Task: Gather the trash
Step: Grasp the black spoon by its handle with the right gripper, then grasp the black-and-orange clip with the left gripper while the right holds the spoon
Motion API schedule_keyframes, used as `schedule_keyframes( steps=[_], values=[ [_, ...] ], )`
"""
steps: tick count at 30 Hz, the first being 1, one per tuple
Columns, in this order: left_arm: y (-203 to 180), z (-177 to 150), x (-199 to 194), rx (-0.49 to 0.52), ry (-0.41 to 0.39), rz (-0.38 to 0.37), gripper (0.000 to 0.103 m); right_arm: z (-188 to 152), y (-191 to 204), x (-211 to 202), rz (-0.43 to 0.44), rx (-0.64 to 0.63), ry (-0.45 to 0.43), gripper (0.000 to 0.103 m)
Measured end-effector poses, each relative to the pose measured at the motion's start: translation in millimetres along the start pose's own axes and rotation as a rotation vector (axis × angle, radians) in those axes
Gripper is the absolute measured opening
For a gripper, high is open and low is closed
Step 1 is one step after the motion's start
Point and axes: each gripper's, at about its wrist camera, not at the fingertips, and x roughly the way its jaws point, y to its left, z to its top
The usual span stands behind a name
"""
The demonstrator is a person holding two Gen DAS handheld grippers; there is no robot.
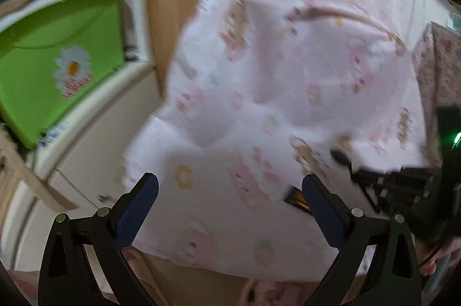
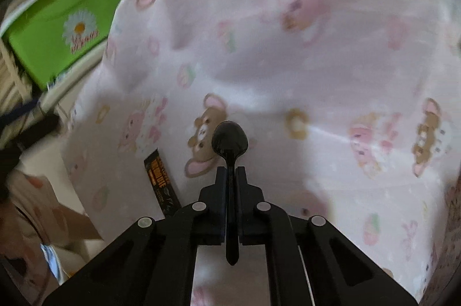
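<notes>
Right tool [image 2: 230, 176] clamps a black spoon [image 2: 230, 140]; left tool [image 1: 230, 193] gapes wide, holding nothing.

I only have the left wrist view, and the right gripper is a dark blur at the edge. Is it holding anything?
Observer: Yes. The right gripper is shut on a black plastic spoon, bowl pointing forward.
Operator: Which way does the handle run?
Observer: Straight back between the fingers, its end poking out behind them.
Operator: That dark sliver by my right finger, what is it?
Observer: A black wrapper with orange print, lying flat on the pink sheet, left of the spoon.
</notes>
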Motion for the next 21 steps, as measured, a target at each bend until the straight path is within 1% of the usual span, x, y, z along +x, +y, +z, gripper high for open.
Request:
schedule_keyframes(
  steps=[3, 7, 9, 13, 15, 18, 21],
  values=[
    [-13.8, -5.6, 15.5, -0.025, 0.081, -0.083, 0.098, -2.2, -11.1, -21.0, -0.003, 0.036, -0.039, 0.006],
    [-34.9, -8.1, 40.4, -0.129, 0.21, -0.18, 0.096, -8.3, -26.4, -39.5, -0.025, 0.071, -0.067, 0.006],
    [-45.7, -8.9, 48.8, -0.137, 0.242, -0.171, 0.094, -11.2, -29.4, -41.3, -0.043, 0.08, -0.069, 0.006],
    [-63.2, -11.1, 59.5, -0.085, 0.255, -0.095, 0.093, -13.5, -37.3, -48.8, -0.074, 0.071, -0.073, 0.006],
    [-68.5, -13.5, 63.6, -0.064, 0.26, -0.075, 0.092, -15.2, -37.5, -52.5, -0.084, 0.062, -0.079, 0.006],
    [-75.4, -17.1, 66.1, -0.051, 0.256, -0.077, 0.092, -17.0, -37.1, -55.7, -0.086, 0.058, -0.084, 0.006],
    [-80.9, -21.9, 69.2, -0.02, 0.257, -0.051, 0.092, -17.1, -35.6, -56.0, -0.094, 0.054, -0.086, 0.006]
  ],
)
